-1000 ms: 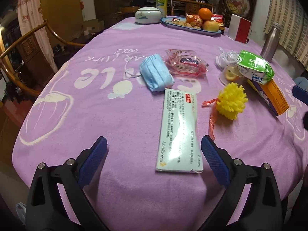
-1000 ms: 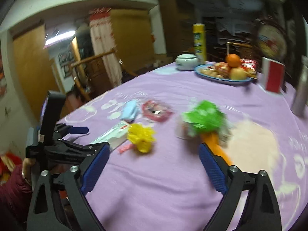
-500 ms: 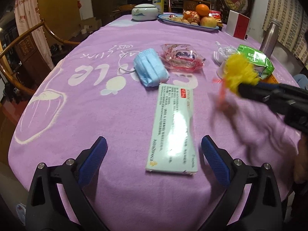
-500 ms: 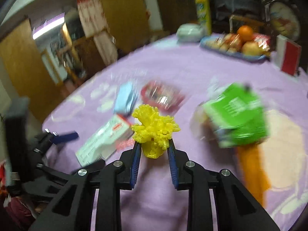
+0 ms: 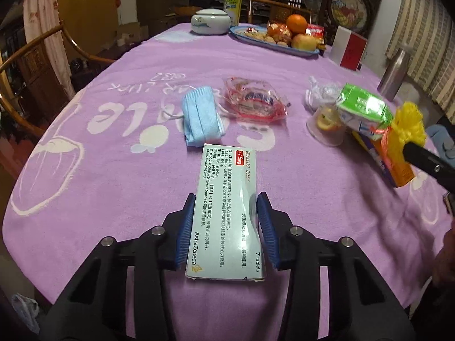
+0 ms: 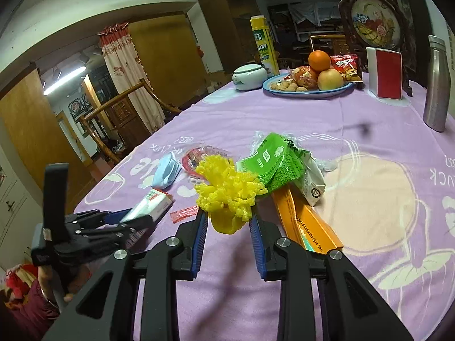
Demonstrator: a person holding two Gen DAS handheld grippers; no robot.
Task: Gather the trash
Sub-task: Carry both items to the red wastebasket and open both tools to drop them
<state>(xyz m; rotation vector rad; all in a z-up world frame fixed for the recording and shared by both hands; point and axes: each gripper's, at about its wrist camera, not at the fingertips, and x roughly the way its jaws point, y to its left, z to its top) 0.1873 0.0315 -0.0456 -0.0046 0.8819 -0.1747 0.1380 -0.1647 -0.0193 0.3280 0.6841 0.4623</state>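
In the left wrist view, the left gripper point(image 5: 226, 227) is closing on the pale medicine box point(image 5: 226, 213) that lies flat on the purple tablecloth point(image 5: 113, 170); both blue pads already sit against the box's long sides, so the step in hand is the pick-up of this piece of trash. Next it needs a clean lift, keeping the box level so it does not slip out. Just beyond the box lie a blue face mask point(image 5: 200, 119) and a red snack wrapper point(image 5: 253, 99), still to be gathered; at the right edge is a crushed green carton point(image 5: 364, 106) over an orange box point(image 5: 398, 167). In the right wrist view, the right gripper point(image 6: 227, 227) is clamped on a yellow frilly pompom point(image 6: 227, 187), held above the cloth with a red ribbon point(image 6: 183, 214) trailing; it now needs somewhere to drop it, though no bin shows. Far across the table stand a fruit plate point(image 6: 308, 91), a steel bottle point(image 6: 436, 82) and a wooden chair point(image 6: 119, 113) in a dim, cluttered room.
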